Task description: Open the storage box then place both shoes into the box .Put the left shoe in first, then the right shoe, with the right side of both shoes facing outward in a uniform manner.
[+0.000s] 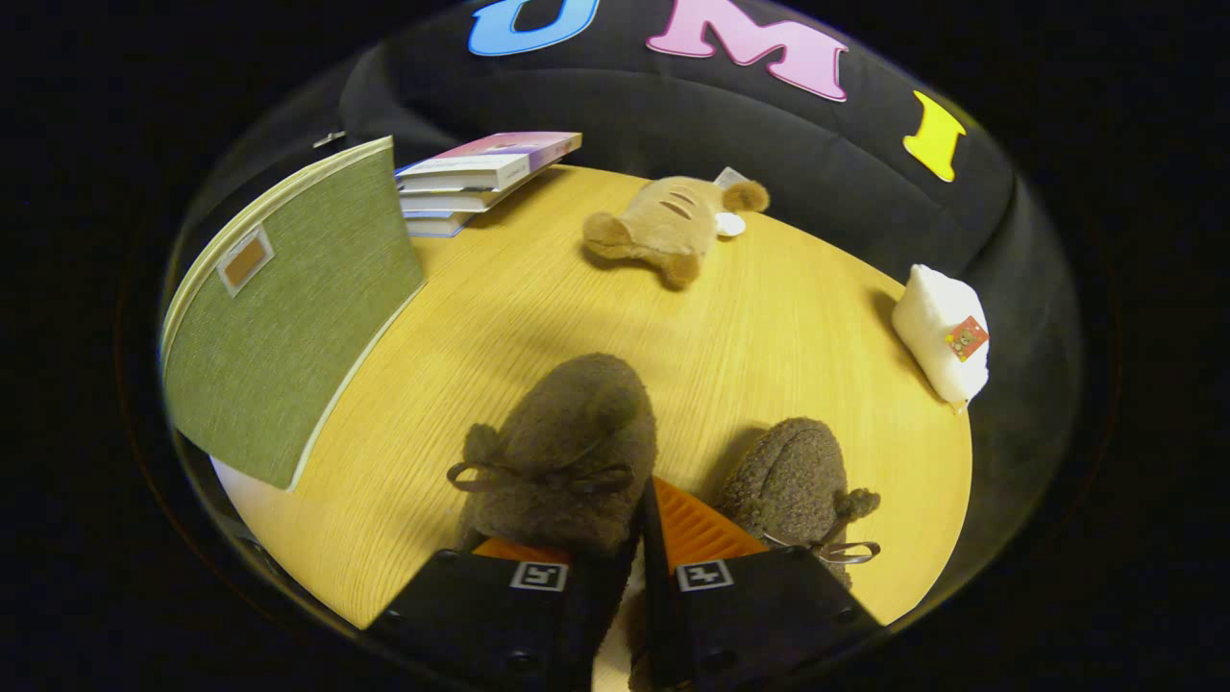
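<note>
The larger brown fleece shoe (567,452) sat low in the middle of the frame on the round wooden table (538,308), its long axis running straight away from the gripper (615,567), toe pointing up-frame and its bow end nearest the fingers. The fingers stood close together at that near end, one under its rear edge and one hard against its right flank; they looked clamped on the heel, though the contact itself was hidden, so I cannot tell for sure. The second shoe (798,485) lay just right of the fingers, angled slightly outward. The green storage box (288,308) stood well apart at the upper left, its lid apparently raised. Behind it were stacked books (480,178); farther back a plush toy (668,226), and a white pouch (942,332) at the right rim.
</note>
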